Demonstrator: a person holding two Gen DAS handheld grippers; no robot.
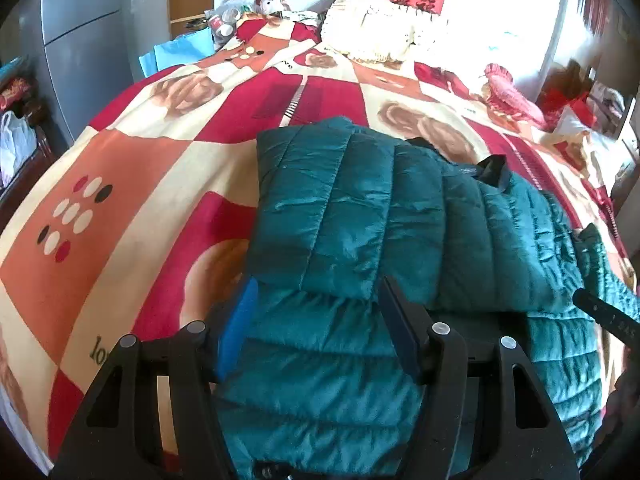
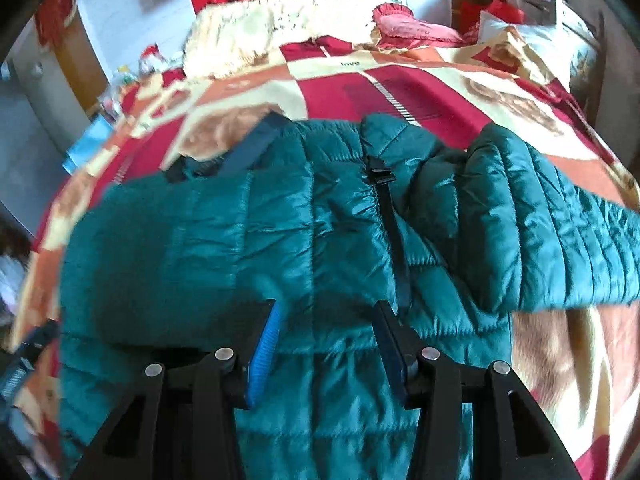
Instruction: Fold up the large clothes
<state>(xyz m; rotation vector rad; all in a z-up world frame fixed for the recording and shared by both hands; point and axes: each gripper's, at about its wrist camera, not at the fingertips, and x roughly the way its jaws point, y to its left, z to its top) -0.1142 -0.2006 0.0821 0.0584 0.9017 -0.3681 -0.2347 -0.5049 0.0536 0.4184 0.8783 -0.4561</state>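
L claw spread, over teal puffer jacket near edge | R claw spread, above jacket | jacket part-folded on patterned bed

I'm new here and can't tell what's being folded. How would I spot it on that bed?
Start with the big bed under the red, cream and orange patchwork blanket. On its near side, just past both open grippers, lies the teal quilted puffer jacket, one sleeve stretched out sideways. It is the only shiny green thing there; the frilly cream pillow and pink cushion sit far back.
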